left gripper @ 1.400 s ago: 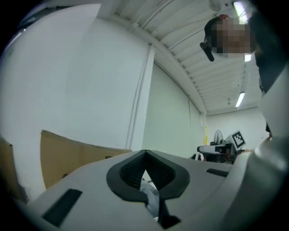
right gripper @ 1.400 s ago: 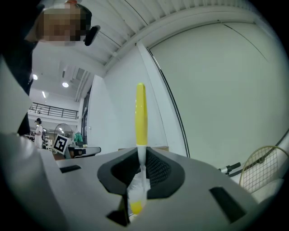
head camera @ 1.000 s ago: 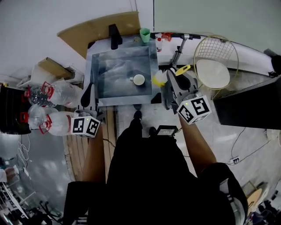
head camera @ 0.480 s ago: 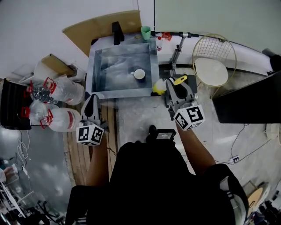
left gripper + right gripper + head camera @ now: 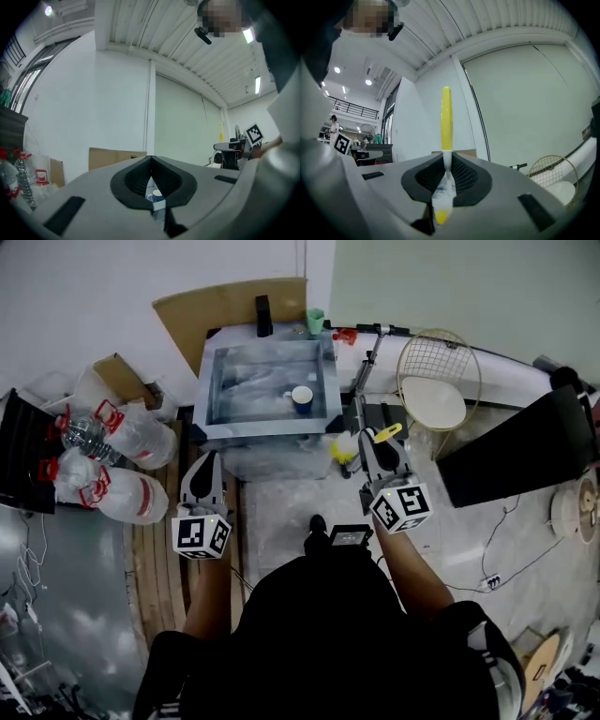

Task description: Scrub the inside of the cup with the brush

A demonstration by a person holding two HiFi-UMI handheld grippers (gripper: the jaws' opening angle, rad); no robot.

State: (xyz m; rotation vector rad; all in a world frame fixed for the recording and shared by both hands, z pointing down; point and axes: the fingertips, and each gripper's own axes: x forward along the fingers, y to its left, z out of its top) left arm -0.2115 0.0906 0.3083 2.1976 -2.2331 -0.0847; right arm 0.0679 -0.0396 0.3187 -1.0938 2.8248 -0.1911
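A blue cup [image 5: 301, 398] with a white inside stands in the metal sink [image 5: 214, 390], near its right wall. My left gripper [image 5: 208, 457] is shut and empty, held level in front of the sink's left corner; between its jaws the cup [image 5: 157, 195] shows far off. My right gripper [image 5: 369, 438] is shut on the brush, whose yellow handle [image 5: 387, 434] sticks out to the right and whose pale bristle head [image 5: 342, 448] points left. In the right gripper view [image 5: 446, 162] the yellow handle [image 5: 446, 117] stands upright between the jaws. Both grippers are short of the sink.
Large water bottles [image 5: 117, 470] lie at the left by wooden planks. A cardboard sheet [image 5: 225, 304] leans behind the sink, with a green cup [image 5: 315, 321] on its back edge. A wire chair [image 5: 437, 381] and a dark panel [image 5: 516, 451] stand to the right.
Both grippers have drawn back from the sink's front edge toward the person, the brush still in the right one. The sink and cup now lie farther off.
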